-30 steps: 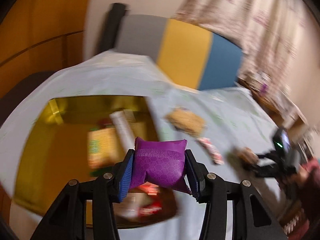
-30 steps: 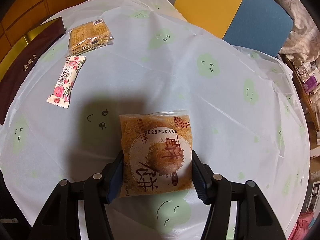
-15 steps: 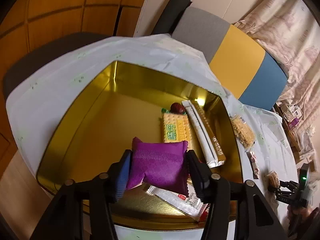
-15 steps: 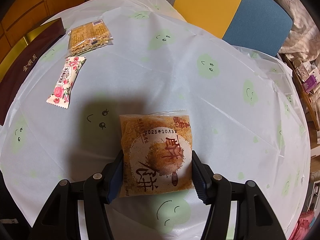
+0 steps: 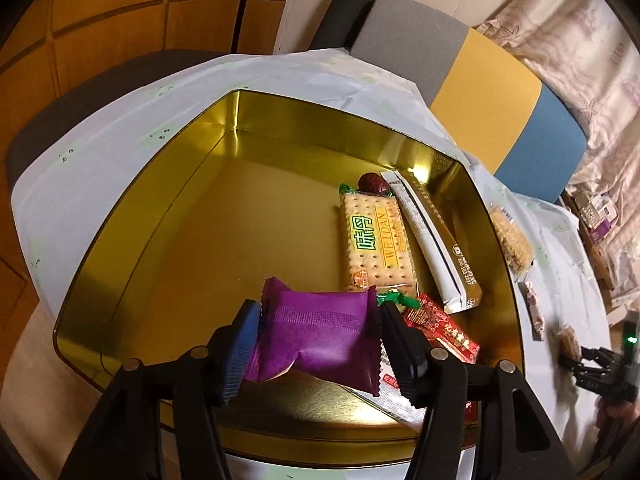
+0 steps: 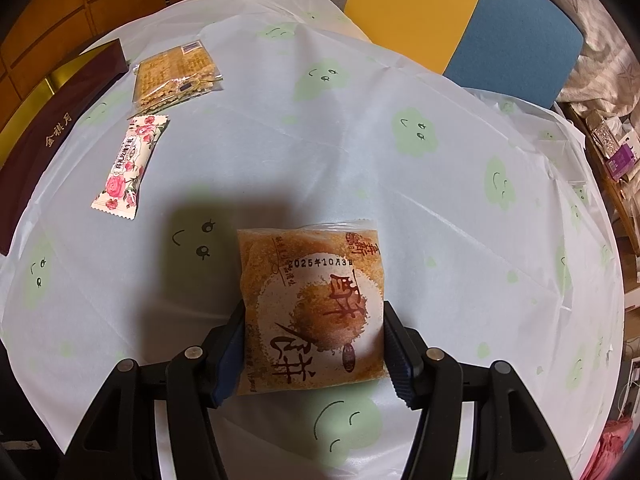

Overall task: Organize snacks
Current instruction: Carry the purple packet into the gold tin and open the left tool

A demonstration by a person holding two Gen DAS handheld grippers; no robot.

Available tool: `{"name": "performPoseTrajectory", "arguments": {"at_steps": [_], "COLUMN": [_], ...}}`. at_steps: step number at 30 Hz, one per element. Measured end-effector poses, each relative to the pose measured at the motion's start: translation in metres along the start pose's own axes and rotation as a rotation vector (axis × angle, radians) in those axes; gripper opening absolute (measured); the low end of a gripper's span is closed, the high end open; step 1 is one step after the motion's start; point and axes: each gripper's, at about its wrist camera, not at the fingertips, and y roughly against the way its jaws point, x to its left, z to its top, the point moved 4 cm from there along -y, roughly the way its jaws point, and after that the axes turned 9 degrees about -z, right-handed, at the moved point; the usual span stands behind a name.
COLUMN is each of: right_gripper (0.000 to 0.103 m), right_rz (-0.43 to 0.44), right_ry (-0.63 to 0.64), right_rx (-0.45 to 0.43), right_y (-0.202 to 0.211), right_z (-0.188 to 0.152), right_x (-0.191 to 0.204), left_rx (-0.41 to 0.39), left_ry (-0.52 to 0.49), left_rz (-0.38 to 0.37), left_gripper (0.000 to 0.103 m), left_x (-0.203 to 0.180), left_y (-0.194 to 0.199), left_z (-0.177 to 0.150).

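Lower and tilted now compared with half a second ago, the purple foil snack packet (image 5: 320, 336) sits pinched between the fingers of the left tool (image 5: 314, 334), over the near part of the shiny gold rectangular tin (image 5: 152, 184). Inside the tin lie a green-edged cracker pack (image 5: 374, 240), a long white-and-gold sachet (image 5: 434, 244), a red wrapper (image 5: 440, 332), and what may be a dark red date (image 5: 370, 183). On the other side nothing has shifted: the right tool (image 6: 314, 346) remains clamped on the clear square bag of brown crumbly cake (image 6: 314, 308), resting on the worktop's pale cloth with green faces (image 6: 440, 208). Farther left lie a rose-printed candy bar (image 6: 130, 166), a clear pack of yellow crackers (image 6: 176, 74), and the tin's dark maroon lid (image 6: 48, 136).
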Motion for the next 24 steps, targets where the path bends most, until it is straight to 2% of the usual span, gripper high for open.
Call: {"name": "performPoseTrajectory", "arguments": {"at_steps": [8,11,14,18,24], "right_gripper": [0.061,0.061,0.061,0.061,0.061], "right_rz": [-0.003,-0.004,-0.005,-0.008,-0.01], "right_ry": [0.003,0.004,0.004,0.005,0.006], "right_rx": [-0.002,-0.002,-0.003,-0.004,-0.005], "right_y": [0.0,0.0,0.0,-0.001,-0.001], "right_z": [0.001,0.001,0.001,0.001,0.0], "right_x": [-0.001,0.0,0.0,0.0,0.001], "left_rx": [-0.032,-0.044,-0.042,-0.068,-0.115], "left_ry": [-0.079,-0.115,-0.122,-0.153,-0.307], "left_rz": [0.043,0.044,0.053,0.035,-0.056], "left_gripper": [0.062,0.068,0.068,0.068,0.068], "left_x": [-0.014,-0.021,-0.022,-0.031,-0.078], "left_y": [0.008,0.011,0.01,0.017,0.031], "left_z": [0.0,0.0,-0.001,-0.002,-0.011]}}
